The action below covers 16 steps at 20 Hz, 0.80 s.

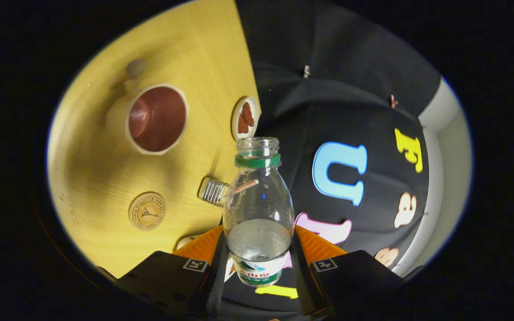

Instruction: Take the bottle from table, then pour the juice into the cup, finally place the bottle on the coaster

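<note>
My gripper (258,256) is shut on a clear plastic bottle (258,209) with a green neck ring and no cap. The bottle is lifted off the table and holds clear liquid in its lower part. Beyond the fingers, on the yellow wooden table (96,178), stands a white cup (156,118) with a dark brown inside, its mouth open toward me. A round tan coaster (147,211) lies on the table nearer the fingers than the cup.
A small clear ribbed cap-like thing (214,191) lies near the table's edge, just behind the bottle. A small white dish (245,117) with brown pieces sits at the table edge past the cup. The booth's black cloth wall hangs beyond the table edge.
</note>
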Available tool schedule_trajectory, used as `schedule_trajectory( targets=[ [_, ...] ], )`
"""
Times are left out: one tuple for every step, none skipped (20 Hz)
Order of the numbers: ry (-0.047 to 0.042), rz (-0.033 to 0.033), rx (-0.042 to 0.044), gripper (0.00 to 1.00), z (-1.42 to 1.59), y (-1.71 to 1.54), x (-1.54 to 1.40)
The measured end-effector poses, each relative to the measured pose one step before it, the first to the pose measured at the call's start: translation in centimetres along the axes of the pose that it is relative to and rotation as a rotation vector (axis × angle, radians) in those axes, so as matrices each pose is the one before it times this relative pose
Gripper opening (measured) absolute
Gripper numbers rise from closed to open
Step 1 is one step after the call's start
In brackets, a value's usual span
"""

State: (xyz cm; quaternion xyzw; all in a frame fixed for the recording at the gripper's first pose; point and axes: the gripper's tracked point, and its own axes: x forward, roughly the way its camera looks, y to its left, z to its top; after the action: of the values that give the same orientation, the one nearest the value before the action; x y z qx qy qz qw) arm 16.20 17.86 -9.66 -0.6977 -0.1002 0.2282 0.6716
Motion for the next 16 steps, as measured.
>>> schedule_trajectory(
  targets=[
    [0.01213,0.00041,0.07706,0.69,-0.43,-0.74,-0.394],
    [0.01457,0.00321,0.08061,0.69,-0.546,-0.705,-0.014],
    [0.01384,0.00888,0.0862,0.69,-0.543,-0.503,-0.031],
    [0.01413,0.01408,0.08996,0.69,-0.633,-0.267,-0.043],
    [0.00964,0.0163,0.09157,0.69,-0.563,-0.306,0.007],
    [0.01355,0.0146,0.09019,0.69,-0.561,-0.537,-0.023],
    [0.01301,0.022,0.0978,0.69,-0.526,-0.224,-0.219],
    [0.00887,0.01514,0.08586,0.69,-0.123,-0.141,0.51],
    [0.00212,0.01879,0.07547,0.69,-0.149,-0.09,0.263],
    [0.0004,0.01314,0.05764,0.7,-0.333,0.006,0.26],
    [-0.00457,0.01173,0.04343,0.7,-0.109,-0.184,0.22],
    [-0.0068,0.00455,0.04152,0.7,-0.428,-0.141,-0.279],
    [-0.00286,0.00464,0.04481,0.69,-0.376,0.0,0.062],
    [-0.00178,0.0076,0.0457,0.69,-0.629,0.102,0.12],
    [0.00008,0.01123,0.04795,0.69,-0.644,0.083,0.046],
    [-0.00177,0.01496,0.04881,0.69,-1.058,0.396,-0.124]
  ],
)
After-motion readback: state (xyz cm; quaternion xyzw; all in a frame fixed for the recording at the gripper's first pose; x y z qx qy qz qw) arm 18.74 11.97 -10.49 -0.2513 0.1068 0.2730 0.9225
